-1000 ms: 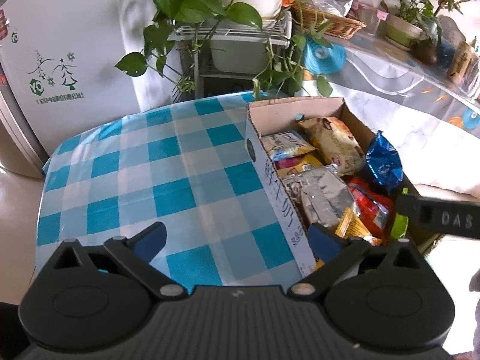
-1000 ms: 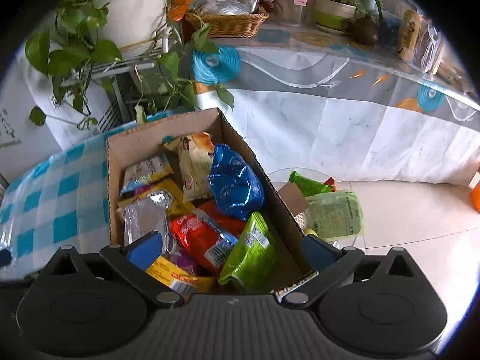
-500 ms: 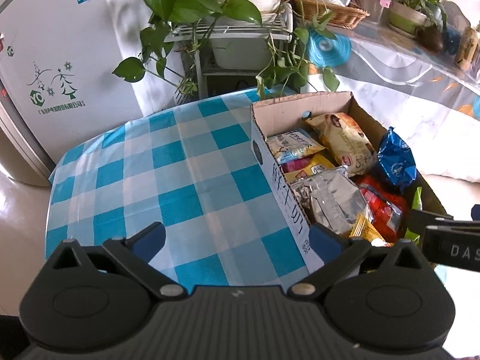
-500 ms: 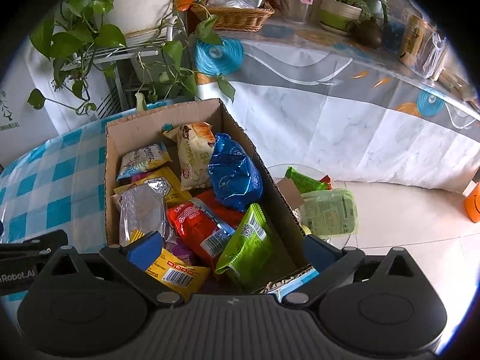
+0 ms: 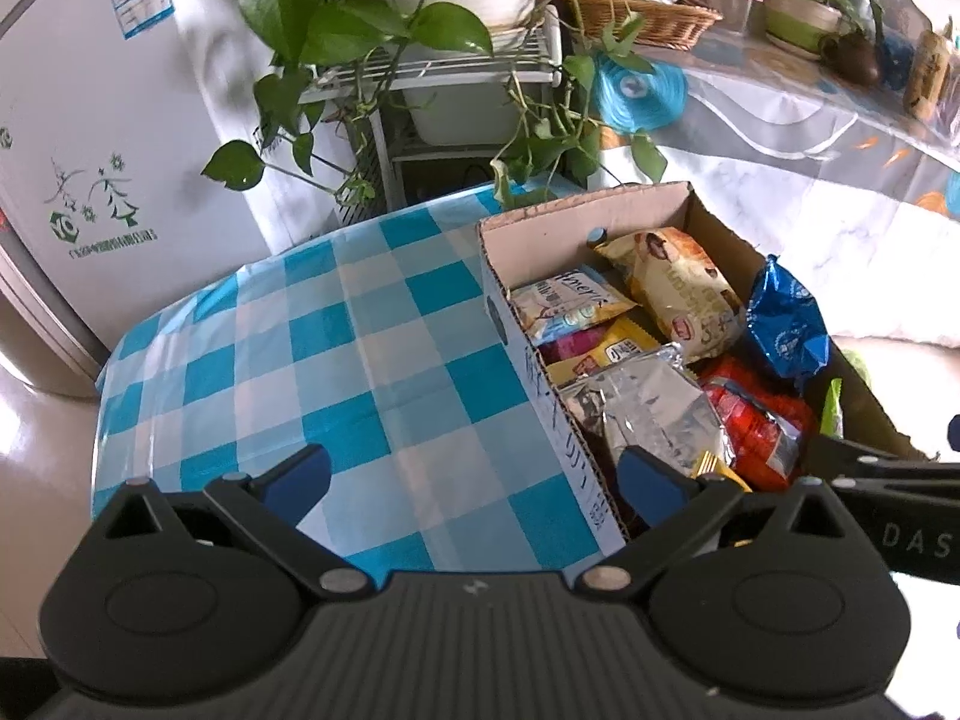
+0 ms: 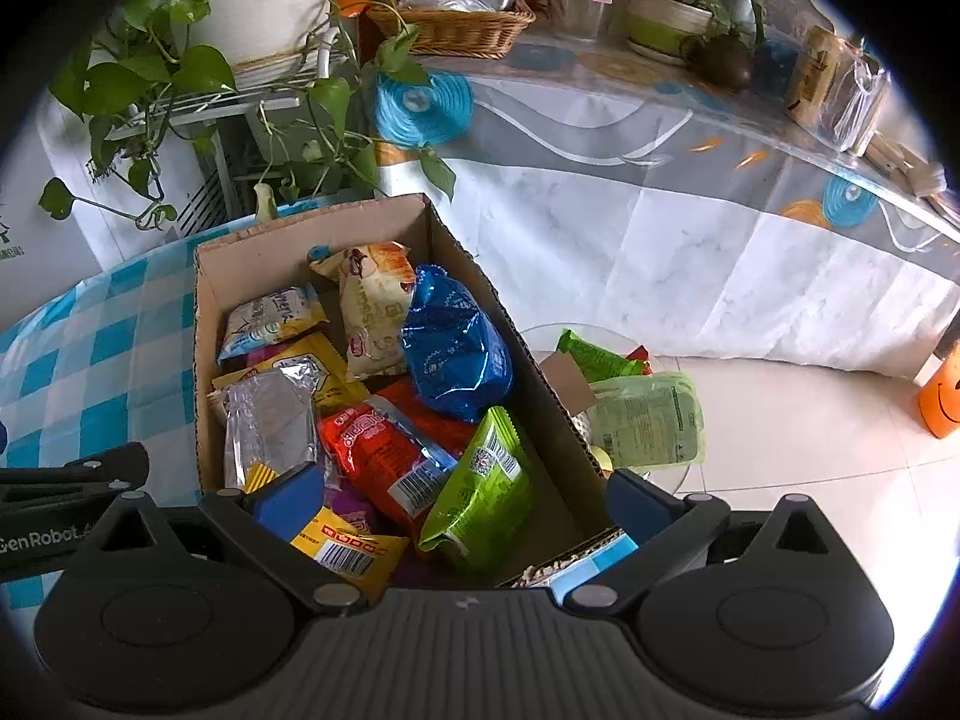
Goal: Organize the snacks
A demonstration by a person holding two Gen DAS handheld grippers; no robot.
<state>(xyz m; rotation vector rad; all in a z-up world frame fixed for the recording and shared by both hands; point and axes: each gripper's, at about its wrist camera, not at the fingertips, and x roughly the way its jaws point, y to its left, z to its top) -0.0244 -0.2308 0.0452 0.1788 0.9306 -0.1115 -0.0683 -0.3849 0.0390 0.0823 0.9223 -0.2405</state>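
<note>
Both tongs are held wide apart with nothing gripped. The left tongs [image 5: 474,477] are hung over the checked desk [image 5: 312,360], with the right-hand finger [image 5: 651,480] poked just over the near corner of the box [image 5: 540,402]. The right tongs [image 6: 462,495] are parked over the near end of the same box [image 6: 207,360], straddling it, and the left tongs can be spotted at the far left edge of that view [image 6: 72,480].

The box is sat on the desk's right side, open-topped and stuffed with snacks. A green bag [image 6: 480,498] is propped upright near the right wall, right beside a red pack [image 6: 384,462]. A silver bag [image 6: 270,420] is laid along the left wall, a yellow pack [image 6: 342,549] at the near end by the left finger. A blue bag [image 6: 456,348] is piled mid-box, touching a beige bag [image 6: 375,306] further back.

Outside the box, on the right, a pale green pouch [image 6: 645,420] and a few more snacks are left on a small glass table [image 6: 540,339]. Potted plants [image 5: 360,18] are seen behind the desk.
</note>
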